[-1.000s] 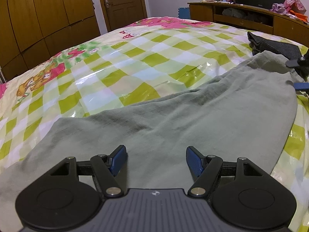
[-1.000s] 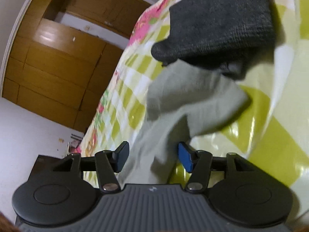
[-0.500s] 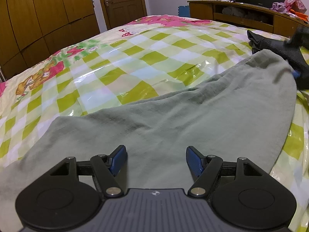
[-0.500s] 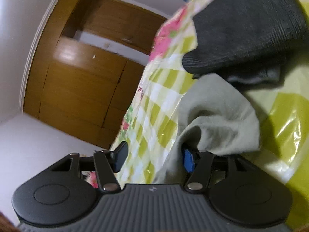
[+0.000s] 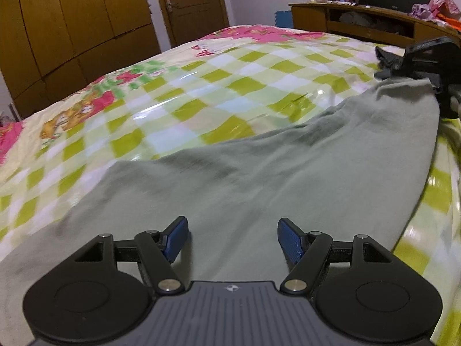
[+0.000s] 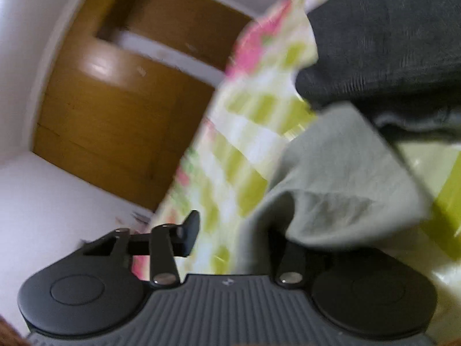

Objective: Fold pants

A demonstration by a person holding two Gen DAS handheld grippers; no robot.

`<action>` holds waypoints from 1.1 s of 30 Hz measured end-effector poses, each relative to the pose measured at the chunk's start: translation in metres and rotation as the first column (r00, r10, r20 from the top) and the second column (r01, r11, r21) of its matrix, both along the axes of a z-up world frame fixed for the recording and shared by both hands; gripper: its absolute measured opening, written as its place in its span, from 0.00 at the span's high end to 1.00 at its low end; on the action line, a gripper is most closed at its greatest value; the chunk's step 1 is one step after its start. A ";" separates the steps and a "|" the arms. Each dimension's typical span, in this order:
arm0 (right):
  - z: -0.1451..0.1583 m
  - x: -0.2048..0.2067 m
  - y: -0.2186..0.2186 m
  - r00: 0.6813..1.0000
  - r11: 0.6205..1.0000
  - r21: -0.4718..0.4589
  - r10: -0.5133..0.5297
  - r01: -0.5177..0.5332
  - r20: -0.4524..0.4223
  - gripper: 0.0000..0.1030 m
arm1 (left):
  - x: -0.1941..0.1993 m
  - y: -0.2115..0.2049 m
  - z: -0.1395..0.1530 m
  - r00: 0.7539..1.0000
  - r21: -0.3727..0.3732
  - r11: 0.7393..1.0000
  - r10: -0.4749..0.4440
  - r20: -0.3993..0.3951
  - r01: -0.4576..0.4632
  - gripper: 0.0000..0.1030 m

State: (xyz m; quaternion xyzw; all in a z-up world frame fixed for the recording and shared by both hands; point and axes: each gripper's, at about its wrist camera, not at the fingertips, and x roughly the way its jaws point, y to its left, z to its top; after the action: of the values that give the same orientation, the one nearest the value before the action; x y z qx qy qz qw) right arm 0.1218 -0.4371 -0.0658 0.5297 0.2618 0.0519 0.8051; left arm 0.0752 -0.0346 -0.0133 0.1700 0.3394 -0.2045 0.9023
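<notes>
Grey-green pants (image 5: 273, 178) lie stretched across the bed. My left gripper (image 5: 232, 238) hovers open just above one end of them, with nothing between its blue pads. My right gripper (image 6: 239, 236) is at the far end of the pants (image 6: 340, 178); it also shows at the right edge of the left wrist view (image 5: 432, 66). Its jaws stand apart. The cloth is draped over its right finger and hides that pad; the left finger (image 6: 191, 235) is bare. This view is blurred.
The bed has a glossy yellow-green checked cover (image 5: 201, 92). Dark grey folded clothing (image 6: 389, 37) lies right beyond the pants' far end. Wooden wardrobes (image 5: 72, 28), a door and a low cabinet (image 5: 374, 26) with a TV stand past the bed.
My right gripper has tilted and pushed into the pants' far end, and the cloth now covers its right finger. The left gripper has shifted slightly and stays open.
</notes>
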 end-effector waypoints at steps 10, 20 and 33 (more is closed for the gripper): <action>0.087 0.029 0.124 0.931 0.941 -0.182 0.318 -0.287 0.179 0.85 | -0.012 0.123 0.014 0.963 0.036 0.964 0.262 0.064 -0.265 0.21; 0.094 0.076 0.333 0.709 0.702 -0.291 0.698 -0.651 0.100 0.85 | -0.038 0.227 0.011 0.878 -0.016 0.881 0.472 0.075 -0.472 0.21; 0.071 0.074 0.494 0.523 0.472 -0.416 0.852 -0.777 -0.011 0.85 | -0.054 0.247 0.007 0.875 -0.138 0.874 0.478 0.078 -0.465 0.21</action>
State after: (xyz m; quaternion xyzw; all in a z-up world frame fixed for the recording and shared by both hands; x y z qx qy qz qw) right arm 0.1961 0.0572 0.0055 0.1695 0.4061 0.4324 0.7870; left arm 0.0209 0.2128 -0.0066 0.0408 0.3082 0.0122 0.9504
